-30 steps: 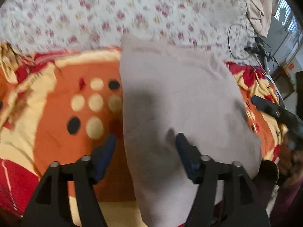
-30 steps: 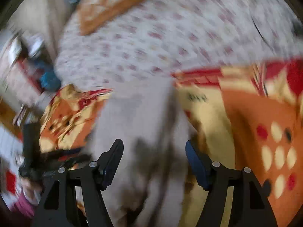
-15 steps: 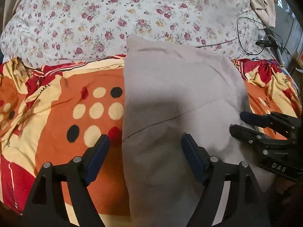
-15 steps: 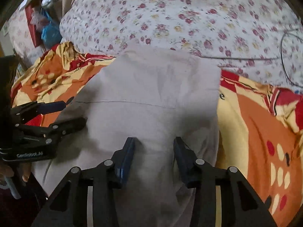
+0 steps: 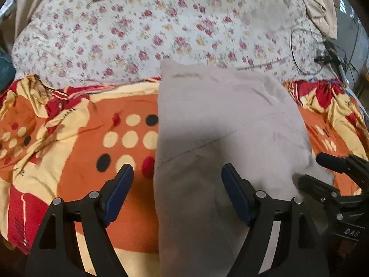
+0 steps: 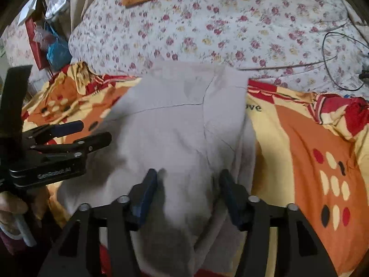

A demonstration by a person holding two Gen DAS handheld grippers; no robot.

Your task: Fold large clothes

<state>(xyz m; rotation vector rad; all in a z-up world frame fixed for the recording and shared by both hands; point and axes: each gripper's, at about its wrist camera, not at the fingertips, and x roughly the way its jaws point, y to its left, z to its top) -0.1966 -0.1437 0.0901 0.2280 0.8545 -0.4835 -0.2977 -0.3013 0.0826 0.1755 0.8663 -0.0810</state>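
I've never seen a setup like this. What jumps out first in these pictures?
A pale grey garment lies folded in a long strip down the middle of a loud orange, red and cream blanket, with a floral bedspread behind it. Two black hand-held grippers hover over the near end: the left gripper open across the cloth's left edge, the right gripper open above it.

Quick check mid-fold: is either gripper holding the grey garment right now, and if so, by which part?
Nothing is held. The left gripper is open, straddling the grey garment's left edge. The right gripper is open over its near end, no cloth pinched.
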